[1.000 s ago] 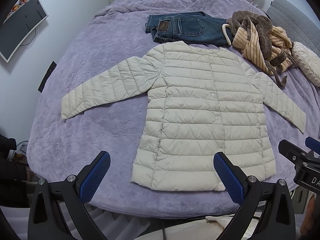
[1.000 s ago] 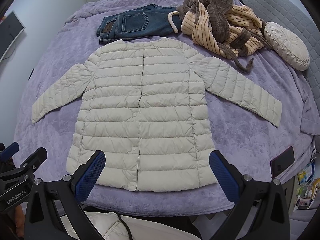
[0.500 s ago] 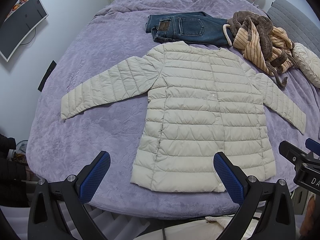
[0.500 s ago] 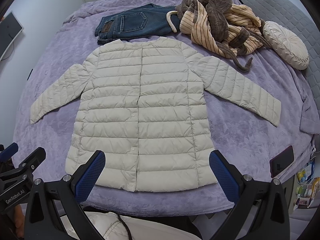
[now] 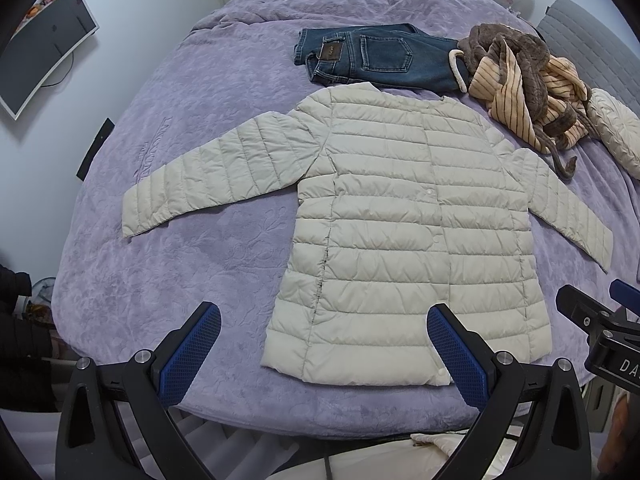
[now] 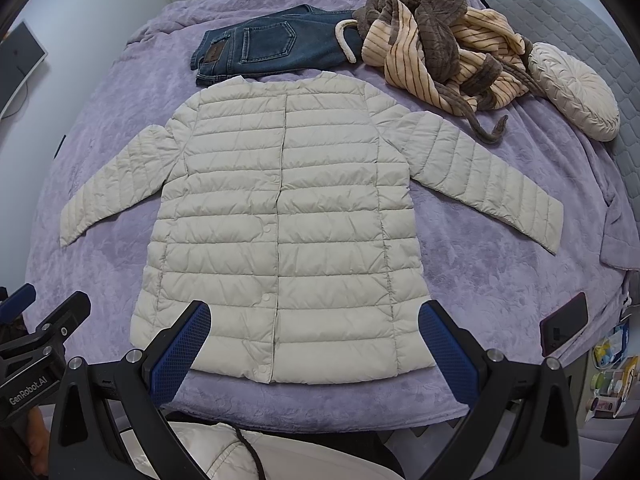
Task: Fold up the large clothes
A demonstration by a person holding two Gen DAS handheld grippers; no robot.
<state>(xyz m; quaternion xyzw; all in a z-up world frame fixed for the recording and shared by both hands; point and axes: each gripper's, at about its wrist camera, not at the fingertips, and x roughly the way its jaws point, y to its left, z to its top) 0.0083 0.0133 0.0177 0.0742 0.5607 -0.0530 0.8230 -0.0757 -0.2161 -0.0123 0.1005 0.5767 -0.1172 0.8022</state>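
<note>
Where the fisheye frame ends, the purple bedspread (image 6: 480,280) is cut off at its near edge and far corners, so the full extent of the bed cannot be determined. The cream quilted jacket (image 6: 288,216) lies flat at the centre of the bedspread, front side up, snap placket closed, both sleeves spread outward and angled down toward the near edge. Its horizontal quilting shows light wrinkling; the hem sits close to the near edge of the bed. In the left wrist view the right-hand cuff runs near the frame edge, and the hem is partly hidden behind one blue pad. Beyond the collar lie the folded jeans (image 6: 260,48), touching or just apart from the jacket; contact cannot be confirmed. To their right sits a crumpled striped robe (image 6: 436,40), partly covering the jeans' far end, with a round cream cushion (image 6: 572,88) beside it. A dark phone (image 6: 564,328) rests at the right edge of the bed.

The left gripper (image 5: 320,354) hovers above the near edge, jaws wide, holding nothing. The right gripper (image 6: 316,350) matches: jaws wide, empty, above the jacket hem
</note>
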